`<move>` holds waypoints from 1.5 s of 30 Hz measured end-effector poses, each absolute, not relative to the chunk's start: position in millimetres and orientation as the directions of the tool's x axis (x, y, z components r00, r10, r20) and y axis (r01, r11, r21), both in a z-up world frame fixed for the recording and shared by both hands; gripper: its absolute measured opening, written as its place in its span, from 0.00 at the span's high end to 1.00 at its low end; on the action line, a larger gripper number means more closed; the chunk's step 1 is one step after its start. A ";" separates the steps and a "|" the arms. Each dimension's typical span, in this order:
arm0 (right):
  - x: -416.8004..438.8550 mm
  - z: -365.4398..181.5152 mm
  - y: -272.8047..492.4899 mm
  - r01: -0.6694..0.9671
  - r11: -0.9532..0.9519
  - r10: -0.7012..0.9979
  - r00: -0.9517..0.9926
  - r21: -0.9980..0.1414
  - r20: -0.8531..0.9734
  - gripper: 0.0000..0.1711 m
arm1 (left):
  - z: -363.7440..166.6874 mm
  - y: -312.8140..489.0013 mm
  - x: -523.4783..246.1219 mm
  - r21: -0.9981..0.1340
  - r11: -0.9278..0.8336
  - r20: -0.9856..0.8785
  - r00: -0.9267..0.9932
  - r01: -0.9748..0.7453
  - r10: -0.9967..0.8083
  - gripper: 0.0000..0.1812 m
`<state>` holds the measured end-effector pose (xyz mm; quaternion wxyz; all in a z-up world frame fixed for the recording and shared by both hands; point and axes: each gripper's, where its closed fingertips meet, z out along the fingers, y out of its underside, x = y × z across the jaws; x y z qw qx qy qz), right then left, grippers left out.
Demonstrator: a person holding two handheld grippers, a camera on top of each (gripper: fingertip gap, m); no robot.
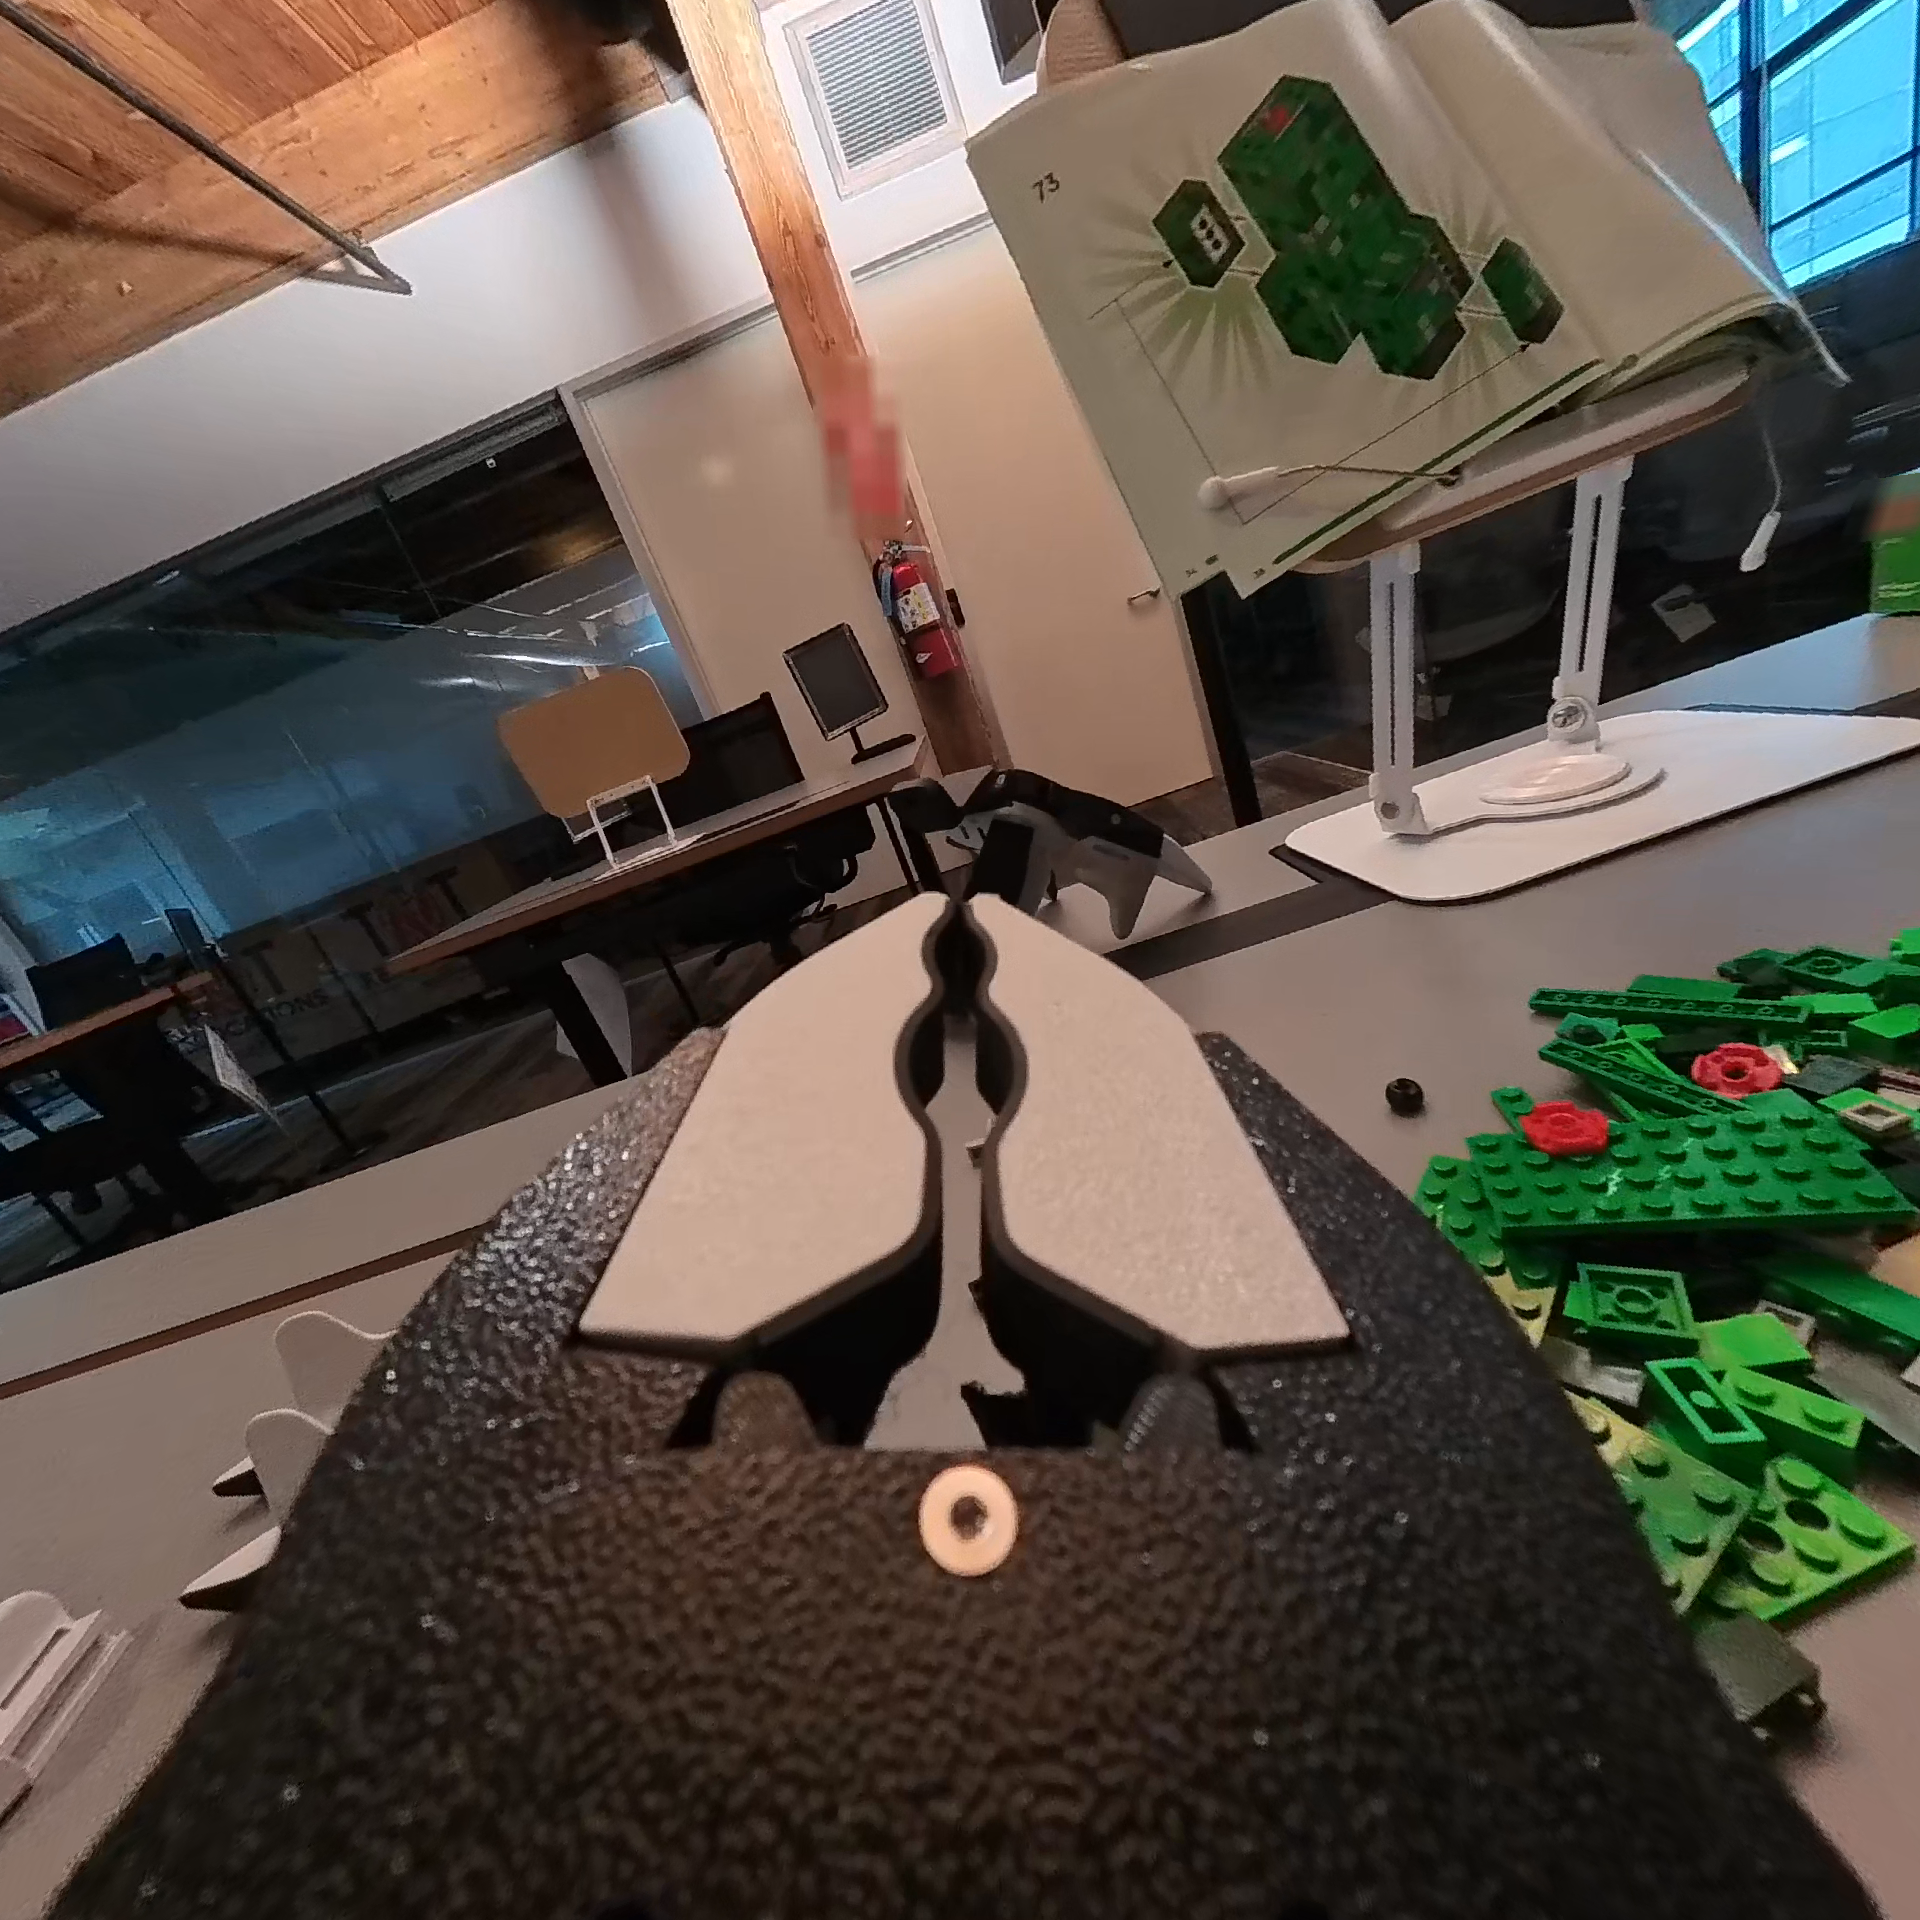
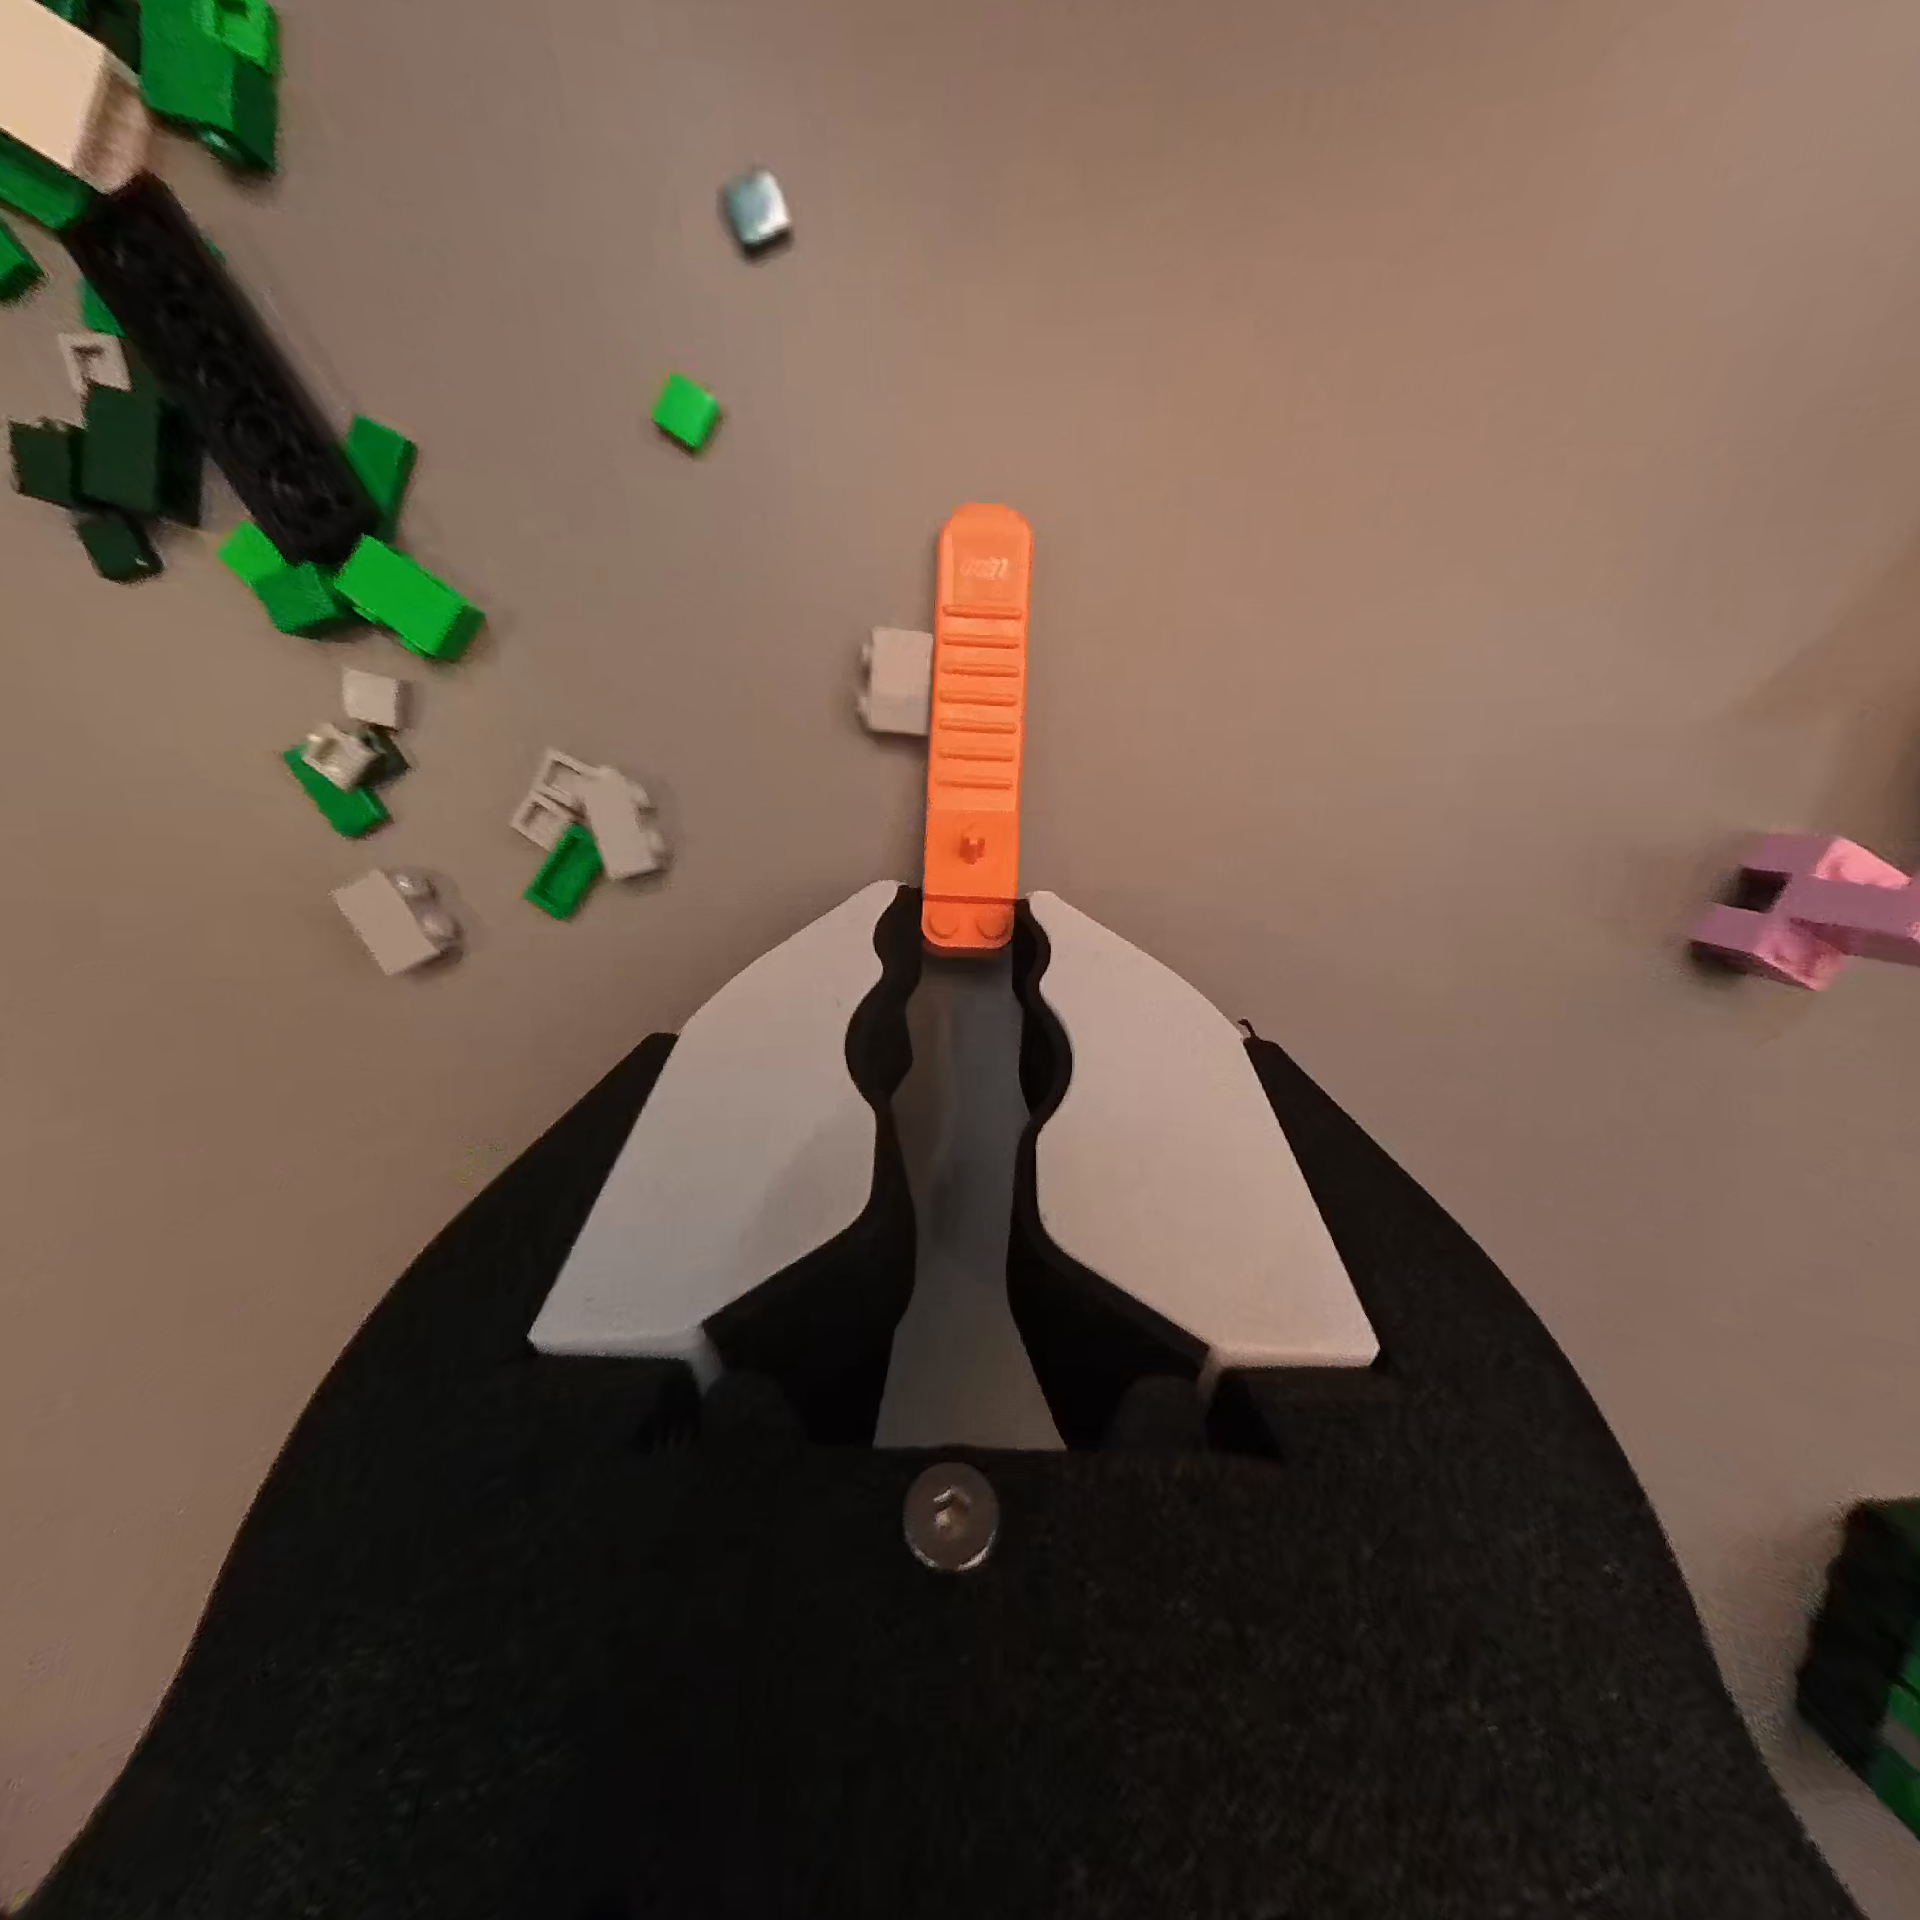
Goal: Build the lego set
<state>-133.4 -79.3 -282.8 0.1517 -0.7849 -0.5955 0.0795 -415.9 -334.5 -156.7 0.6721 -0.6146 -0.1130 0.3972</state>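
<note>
Right tongs (image 2: 966, 914) clamp studded end of orange separator (image 2: 977, 717), which juts forward over bench (image 2: 1351, 416). Rigid, light, smooth plastic; narrow end grip likely pivots, ribbed middle safer. Left tongs (image 1: 961, 914) closed, empty, beside green pile (image 1: 1704, 1174).

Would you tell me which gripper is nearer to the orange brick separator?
Right. The right gripper has one end of the orange brick separator between its fingertips, seemingly gripping it. The left gripper is shut and empty, pointing over the table's far edge; the separator is not in its view.
</note>
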 end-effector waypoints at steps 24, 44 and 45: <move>-243.6 -261.3 -141.0 0.908 -0.085 0.986 0.136 -0.409 0.096 0.90 | -168.2 -332.6 -420.0 -0.926 -0.137 -0.351 0.664 -0.353 0.660 1.00; -265.9 -286.0 -129.2 0.972 -0.141 0.979 0.165 -0.187 0.121 0.90 | -215.7 -343.2 -449.8 -0.904 -0.412 -0.389 0.626 -0.116 0.676 1.00; -272.1 -286.1 -136.0 0.975 -0.126 0.982 0.149 -0.185 0.113 0.90 | -217.3 -342.9 -450.1 -0.902 -0.419 -0.388 0.630 -0.108 0.673 1.00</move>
